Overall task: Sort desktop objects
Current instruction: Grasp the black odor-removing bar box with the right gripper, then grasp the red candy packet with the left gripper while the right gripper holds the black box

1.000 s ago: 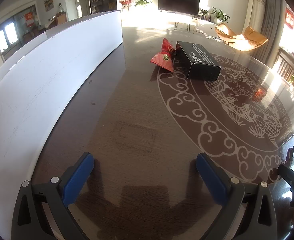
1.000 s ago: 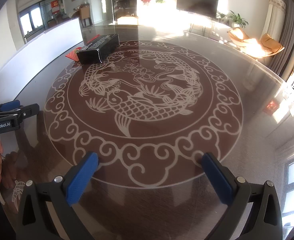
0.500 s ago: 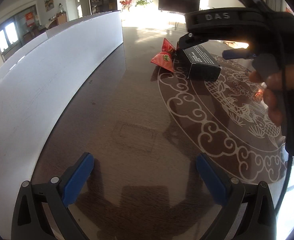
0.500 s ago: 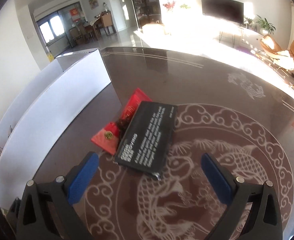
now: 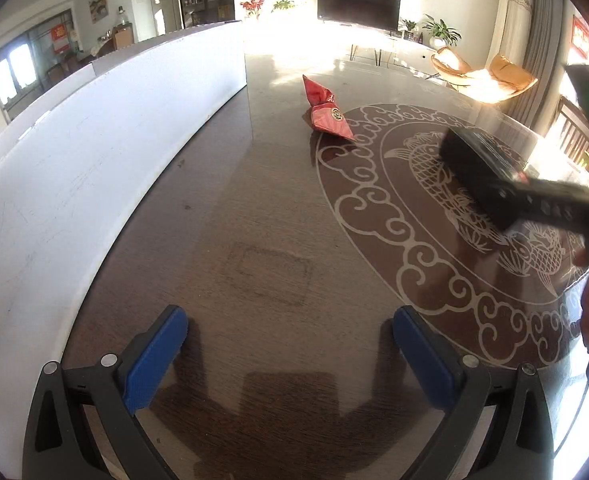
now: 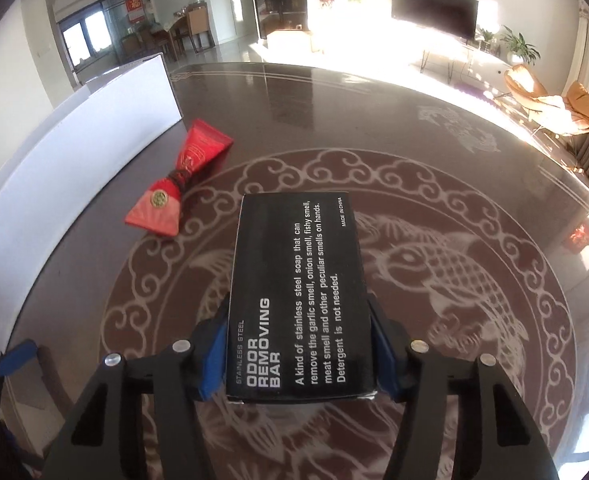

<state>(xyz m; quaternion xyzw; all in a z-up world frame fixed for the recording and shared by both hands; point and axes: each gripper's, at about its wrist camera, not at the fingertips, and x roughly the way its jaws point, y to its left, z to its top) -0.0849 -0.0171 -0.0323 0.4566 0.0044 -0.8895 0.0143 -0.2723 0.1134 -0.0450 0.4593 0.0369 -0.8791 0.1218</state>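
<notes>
While the left gripper (image 5: 290,360) rests spread wide, the right gripper (image 6: 300,354) pinches the black odor-removing-bar box (image 6: 298,292) above the table (image 6: 434,128); gripped near one end, it could tip free.

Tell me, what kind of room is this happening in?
Most likely a home living room: a flat television by the far wall, orange armchairs in the sun, and a large dark table decorated with a fish pattern.

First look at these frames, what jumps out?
The black box labelled ODOR REMOVING BAR fills the right wrist view, clamped between the right gripper pads. Behind it to the left, a red pouch lies beside the white partition. The left gripper hangs open over bare tabletop.
</notes>
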